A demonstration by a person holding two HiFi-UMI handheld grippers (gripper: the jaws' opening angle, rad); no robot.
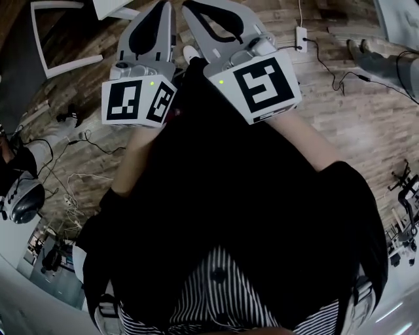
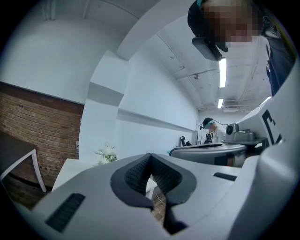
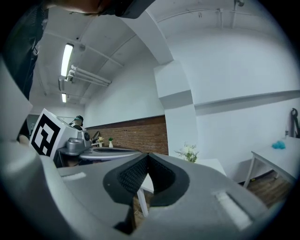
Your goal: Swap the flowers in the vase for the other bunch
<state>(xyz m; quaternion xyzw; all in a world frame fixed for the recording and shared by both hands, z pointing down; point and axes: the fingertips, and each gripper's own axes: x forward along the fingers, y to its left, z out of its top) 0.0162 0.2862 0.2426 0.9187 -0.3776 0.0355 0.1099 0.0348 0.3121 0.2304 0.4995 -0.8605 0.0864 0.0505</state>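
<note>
White flowers (image 2: 107, 153) stand on a white table (image 2: 70, 169), well ahead of both claws. The vase under them is too small to make out, and no second bunch is identified in any view. Left claw (image 2: 151, 157): jaws together at the tips, nothing between them. Right claw (image 3: 148, 157): jaws likewise together and empty. The two claws are held side by side, close together, short of the table and angled slightly toward each other. Seen from the left claw, the flowers lie left of its line. Seen from the right claw, the flowers (image 3: 188, 152) lie right of its line, so they sit roughly ahead between the two. Neither claw is judged clearly nearer. The stems appear upright, which suggests a level approach once the table is reached. The head view shows both claws, left (image 1: 157, 19) and right (image 1: 203, 16), over plank floor (image 1: 340, 111), but no flowers. Only the claw views show those.
</note>
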